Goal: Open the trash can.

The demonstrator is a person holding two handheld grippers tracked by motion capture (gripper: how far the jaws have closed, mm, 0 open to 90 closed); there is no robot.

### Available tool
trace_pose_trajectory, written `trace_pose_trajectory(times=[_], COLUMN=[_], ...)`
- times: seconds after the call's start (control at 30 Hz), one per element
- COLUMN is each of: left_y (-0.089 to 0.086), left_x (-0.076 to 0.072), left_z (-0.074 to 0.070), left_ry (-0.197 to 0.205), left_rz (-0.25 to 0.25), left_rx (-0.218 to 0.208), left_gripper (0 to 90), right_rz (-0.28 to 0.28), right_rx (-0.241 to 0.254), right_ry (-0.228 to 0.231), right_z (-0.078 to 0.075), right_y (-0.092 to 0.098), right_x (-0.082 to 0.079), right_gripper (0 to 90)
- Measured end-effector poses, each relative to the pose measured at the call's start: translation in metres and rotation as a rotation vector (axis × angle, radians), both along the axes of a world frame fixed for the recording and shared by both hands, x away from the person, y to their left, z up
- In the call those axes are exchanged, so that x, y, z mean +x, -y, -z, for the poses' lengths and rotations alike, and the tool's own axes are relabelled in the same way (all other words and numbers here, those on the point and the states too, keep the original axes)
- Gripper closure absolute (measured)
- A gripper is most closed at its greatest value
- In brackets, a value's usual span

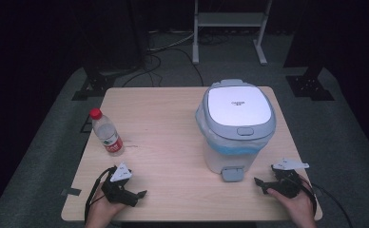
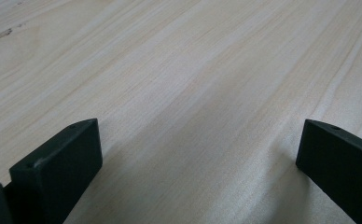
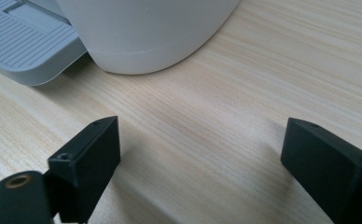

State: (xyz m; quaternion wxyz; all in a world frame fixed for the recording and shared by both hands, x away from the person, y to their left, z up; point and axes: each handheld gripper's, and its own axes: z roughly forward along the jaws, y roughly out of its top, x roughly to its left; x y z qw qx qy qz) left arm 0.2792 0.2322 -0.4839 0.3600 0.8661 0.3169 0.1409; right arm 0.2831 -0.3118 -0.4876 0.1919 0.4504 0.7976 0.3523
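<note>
Behind right gripper (image 3: 200, 154), bin (image 3: 146, 32) cut off, pedal (image 3: 25, 44) partly seen

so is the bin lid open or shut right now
Shut. In the high view the white lid lies flat on the trash bin, with no gap showing at its grey rim.

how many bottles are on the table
1. The water bottle, with a red cap and red label, stands upright near the left edge of the table, apart from the lidded bin on the right. Anything behind the bin would be hidden.
</note>
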Motion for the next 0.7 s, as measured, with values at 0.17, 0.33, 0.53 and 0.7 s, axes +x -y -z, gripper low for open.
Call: trace_pose_trajectory(times=[0.17, 0.33, 0.53, 0.7], left_y=[0.0000, 0.0000, 0.0000, 0.0000], left_x=[0.0000, 0.0000, -0.0001, 0.0000], left_z=[0.0000, 0.0001, 0.0000, 0.0001], left_ry=[0.000, 0.001, 0.000, 0.001], left_rz=[0.000, 0.000, 0.000, 0.000], left_rx=[0.000, 0.000, 0.000, -0.001], left_gripper=[0.0, 0.0, 0.0, 0.0], right_rz=[0.002, -0.016, -0.048, -0.051], right_rx=[0.000, 0.005, 0.019, 0.041], right_ry=[0.001, 0.008, 0.030, 0.027], right_z=[-0.0001, -0.0003, -0.0014, -0.0022], right_y=[0.0001, 0.0001, 0.0009, 0.0016], right_x=[-0.0001, -0.0005, -0.0034, -0.0057], right_gripper=[11.7, 19.0, 36.7, 47.5])
